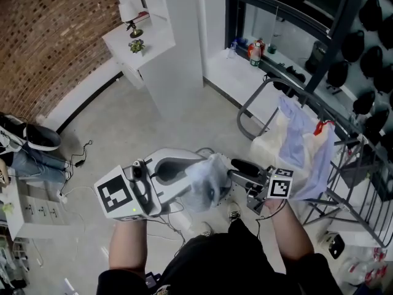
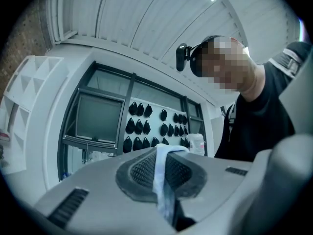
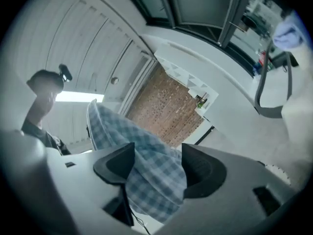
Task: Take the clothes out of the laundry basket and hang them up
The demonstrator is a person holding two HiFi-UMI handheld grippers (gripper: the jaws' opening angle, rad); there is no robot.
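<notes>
Head view, lower middle: the checked garment [image 1: 207, 183] sits bunched between both grippers, its length running left to right toward the drying rack [image 1: 244, 110]. The left gripper [image 2: 164, 175] pinches a thin fold tight, probably bearing the weight. The right gripper [image 3: 156, 168] stands wide, with cloth loose between its jaws, likely seeking a better hold.

floor [image 1: 153, 125]: grey | on it: cable [image 1: 78, 158], drying rack [image 1: 247, 110] | rack carries: clothes [image 1: 296, 141]

Can't make out the blue-and-white checked fabric garment [image 1: 207, 182] in the head view, all blur. Only seeing a thin strip in the left hand-held gripper [image 2: 162, 173], rest tucked below. Can't read the tiny plastic windowsill bottles [image 1: 255, 49].
</notes>
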